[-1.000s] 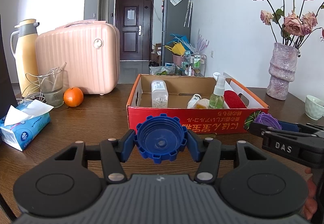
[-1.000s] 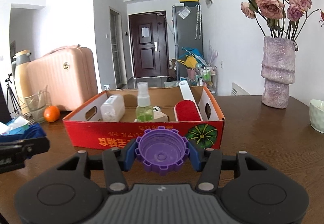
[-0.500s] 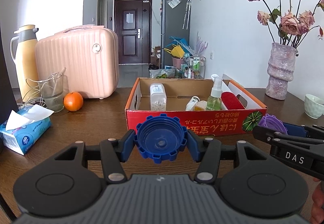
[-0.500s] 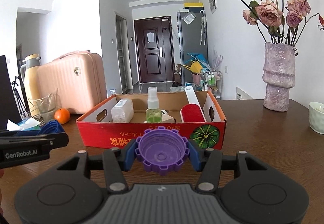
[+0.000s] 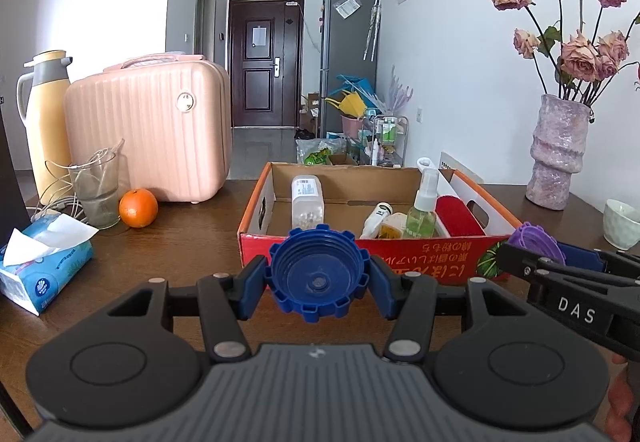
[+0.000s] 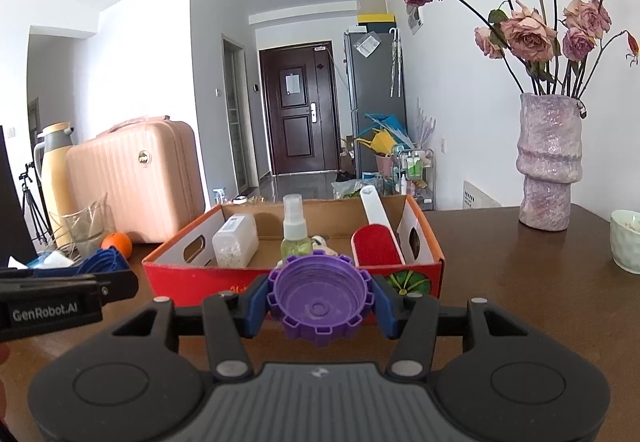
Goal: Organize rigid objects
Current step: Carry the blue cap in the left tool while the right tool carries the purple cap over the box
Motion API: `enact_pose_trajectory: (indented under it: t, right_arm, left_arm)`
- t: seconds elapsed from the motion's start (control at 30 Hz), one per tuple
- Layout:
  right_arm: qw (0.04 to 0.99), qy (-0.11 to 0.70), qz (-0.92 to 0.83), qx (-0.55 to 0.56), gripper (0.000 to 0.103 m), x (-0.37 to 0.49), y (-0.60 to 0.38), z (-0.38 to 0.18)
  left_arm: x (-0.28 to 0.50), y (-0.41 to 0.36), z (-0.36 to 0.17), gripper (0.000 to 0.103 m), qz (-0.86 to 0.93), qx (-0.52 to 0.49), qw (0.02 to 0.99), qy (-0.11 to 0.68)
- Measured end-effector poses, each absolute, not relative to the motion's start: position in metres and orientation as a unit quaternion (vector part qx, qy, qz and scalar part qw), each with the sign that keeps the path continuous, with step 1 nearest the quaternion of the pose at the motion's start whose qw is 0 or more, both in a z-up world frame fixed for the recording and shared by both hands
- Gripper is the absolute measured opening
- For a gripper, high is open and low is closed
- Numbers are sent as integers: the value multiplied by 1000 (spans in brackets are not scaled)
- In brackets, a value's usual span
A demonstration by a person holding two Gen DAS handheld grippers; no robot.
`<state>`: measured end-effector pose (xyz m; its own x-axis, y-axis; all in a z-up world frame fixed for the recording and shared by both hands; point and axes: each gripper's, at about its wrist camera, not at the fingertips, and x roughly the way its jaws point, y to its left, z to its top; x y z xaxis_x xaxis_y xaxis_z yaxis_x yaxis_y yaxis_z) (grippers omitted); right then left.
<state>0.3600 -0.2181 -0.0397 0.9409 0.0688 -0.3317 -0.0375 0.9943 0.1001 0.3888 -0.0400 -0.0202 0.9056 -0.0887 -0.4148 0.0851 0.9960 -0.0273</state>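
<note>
We see the left hand-held gripper clamped on a blue cap, its hollow side facing the camera, held above the counter just in front of the red cardboard box. To its right, the right hand-held gripper pinches a purple cap the same way, also hollow side toward the lens and close to the box's near wall. Inside the box we make out a white jar, a green spray bottle, a small white bottle lying down and a red lint brush leaning at the right side. Farther left on the counter sit an orange, a tissue pack, a glass beaker, a pink case and a yellow thermos; a vase of dried roses stands well to the right.
</note>
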Motion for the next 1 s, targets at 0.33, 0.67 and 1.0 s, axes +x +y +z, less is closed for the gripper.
enact_pose_trajectory:
  t: [0.33,0.67,1.0]
  right_arm:
    - [986,160,23,48,53,388,-222,-32]
    - [985,165,23,47,53,421,-232,-35]
    - [984,169,21,56,53,451,-241,-37]
  left_arm:
    - [413,-47,-12,55,-39,-14,979,201]
    - [449,-55,-14,55,-39,-16,978,202]
    - [483,-59,-15,55,-35,-18,979,201]
